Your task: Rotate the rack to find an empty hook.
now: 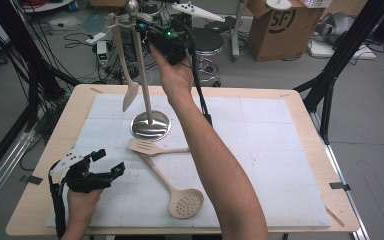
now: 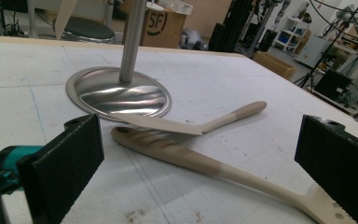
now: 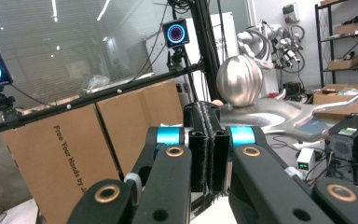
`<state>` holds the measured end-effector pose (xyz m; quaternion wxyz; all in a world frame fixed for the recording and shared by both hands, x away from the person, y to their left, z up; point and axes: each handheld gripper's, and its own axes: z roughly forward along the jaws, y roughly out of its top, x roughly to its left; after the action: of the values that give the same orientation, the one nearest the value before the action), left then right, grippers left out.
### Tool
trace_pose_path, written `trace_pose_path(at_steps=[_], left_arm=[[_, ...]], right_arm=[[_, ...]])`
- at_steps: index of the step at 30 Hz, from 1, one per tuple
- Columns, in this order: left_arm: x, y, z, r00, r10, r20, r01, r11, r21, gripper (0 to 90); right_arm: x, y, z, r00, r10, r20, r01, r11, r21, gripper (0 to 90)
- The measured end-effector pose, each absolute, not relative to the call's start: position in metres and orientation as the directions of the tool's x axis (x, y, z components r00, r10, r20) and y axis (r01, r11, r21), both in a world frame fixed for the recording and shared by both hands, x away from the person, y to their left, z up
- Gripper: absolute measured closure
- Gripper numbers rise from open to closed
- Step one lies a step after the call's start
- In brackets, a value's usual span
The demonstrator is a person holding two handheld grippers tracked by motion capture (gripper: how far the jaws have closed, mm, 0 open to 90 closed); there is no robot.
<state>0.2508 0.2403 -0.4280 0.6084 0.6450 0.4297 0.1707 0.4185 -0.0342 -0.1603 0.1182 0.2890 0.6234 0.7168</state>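
Utensil stand, steel, on the white mat: one beige spoon hung; slotted turner and skimmer lie crossed below. Right gripper, jaws pressed together and empty, sits at the stand's top; left gripper rests gaping. Risk: nudging the hooks could unseat the spoon.

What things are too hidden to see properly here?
- Slotted spatula, high view: its handle end runs under the person's right forearm.
- Skimmer, left gripper view: its holed head is cut off by the bottom edge and the jaw.
- Right gripper, its own view: jaws shut; whether anything thin sits between them cannot be told.
- Utensil stand, right gripper view: its pole is behind the jaws.
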Motion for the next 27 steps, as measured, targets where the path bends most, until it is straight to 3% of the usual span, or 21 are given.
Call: trace_pose_path(at_steps=[27], left_arm=[[0.252, 0.238, -0.428, 0.577, 0.76, -0.299, 0.349, 0.102, 0.932, 1.7]], right_arm=[[0.418, -0.015, -0.165, -0.806, 0.526, 0.273, 0.201, -0.19, 0.961, 90.0]])
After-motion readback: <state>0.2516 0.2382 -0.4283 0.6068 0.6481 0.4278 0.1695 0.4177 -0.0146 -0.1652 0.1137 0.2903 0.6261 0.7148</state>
